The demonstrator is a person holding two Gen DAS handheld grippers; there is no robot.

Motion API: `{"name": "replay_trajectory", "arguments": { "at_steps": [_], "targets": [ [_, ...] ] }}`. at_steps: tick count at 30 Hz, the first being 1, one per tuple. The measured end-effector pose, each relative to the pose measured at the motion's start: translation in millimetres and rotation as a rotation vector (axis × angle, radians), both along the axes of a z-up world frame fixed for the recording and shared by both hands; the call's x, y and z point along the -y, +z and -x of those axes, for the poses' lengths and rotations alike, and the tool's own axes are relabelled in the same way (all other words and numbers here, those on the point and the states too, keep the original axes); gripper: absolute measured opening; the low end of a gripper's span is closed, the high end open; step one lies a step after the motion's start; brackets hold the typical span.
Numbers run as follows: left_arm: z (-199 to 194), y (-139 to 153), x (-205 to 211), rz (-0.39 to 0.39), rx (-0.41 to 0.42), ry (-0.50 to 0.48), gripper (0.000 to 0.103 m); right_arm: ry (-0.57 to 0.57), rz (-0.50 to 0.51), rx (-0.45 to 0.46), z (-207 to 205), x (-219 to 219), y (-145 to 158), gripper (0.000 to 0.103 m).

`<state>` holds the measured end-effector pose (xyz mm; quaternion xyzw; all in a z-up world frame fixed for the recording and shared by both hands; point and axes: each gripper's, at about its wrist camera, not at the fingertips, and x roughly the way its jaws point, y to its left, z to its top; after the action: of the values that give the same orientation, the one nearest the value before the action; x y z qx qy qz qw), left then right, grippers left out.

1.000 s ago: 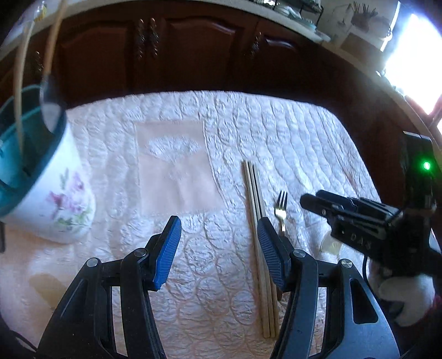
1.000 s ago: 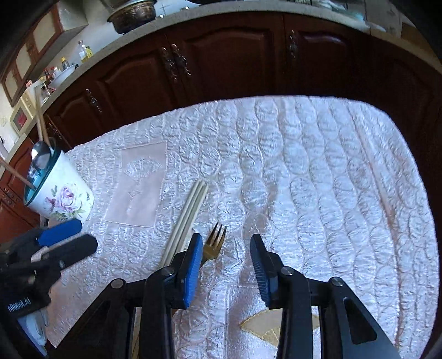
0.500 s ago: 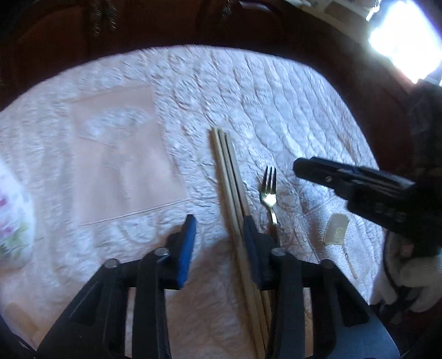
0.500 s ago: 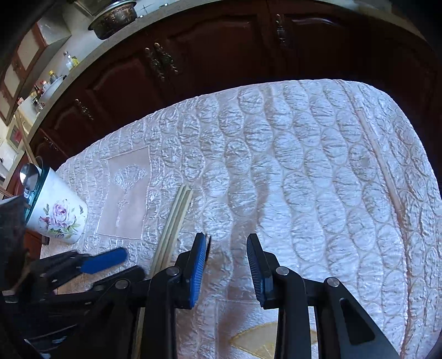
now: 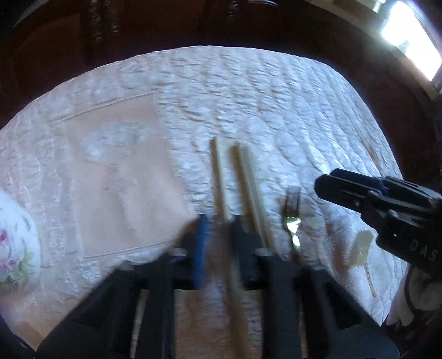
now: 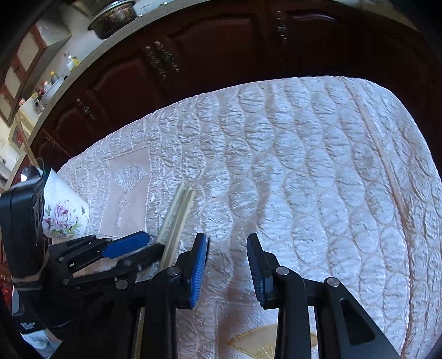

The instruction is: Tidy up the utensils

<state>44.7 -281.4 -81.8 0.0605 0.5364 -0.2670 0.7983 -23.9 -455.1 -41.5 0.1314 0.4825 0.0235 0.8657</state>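
Several pale wooden chopsticks lie on the quilted cloth. One chopstick is split off to the left and runs down between the jaws of my left gripper. Those jaws are closing and pinch it, though this view is blurred. A gold fork lies just right of the chopsticks. In the right wrist view my left gripper sits at the near end of the chopsticks. My right gripper hovers open over bare cloth. The floral cup stands at the left.
The cup holds a spoon. An embroidered panel lies between cup and chopsticks. A small pale tag lies right of the fork. Dark wooden cabinets run behind the table's far edge, with a pot on the counter above.
My left gripper dropped toward the chopsticks and its jaws narrowed from wide open to nearly shut around one, which shifted left of the others. The right gripper stayed about where it was.
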Motion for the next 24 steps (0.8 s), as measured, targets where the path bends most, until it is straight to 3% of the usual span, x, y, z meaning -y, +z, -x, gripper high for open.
{"name": "replay_trajectory", "arguments": {
  "at_steps": [6, 12, 18, 24],
  "targets": [
    [1.3, -1.4, -29.0, 0.014, -0.027, 0.047, 0.006, 0.071, -0.028, 0.003, -26.2, -17.9, 1.4, 0.024],
    [9.0, -0.6, -41.4, 0.019, -0.028, 0.057, 0.006, 0.122, -0.038, -0.085, -55.0, -35.8, -19.5, 0.021],
    [6.8, -0.8, -42.0, 0.033, -0.042, 0.057, 0.006, 0.102, 0.029, -0.117, -50.5, -33.8, -25.0, 0.017],
    [-2.8, 2.1, -35.6, 0.038, -0.051, 0.063, 0.007, 0.083, -0.009, -0.120, -48.0, -18.9, -23.5, 0.017]
  ]
}}
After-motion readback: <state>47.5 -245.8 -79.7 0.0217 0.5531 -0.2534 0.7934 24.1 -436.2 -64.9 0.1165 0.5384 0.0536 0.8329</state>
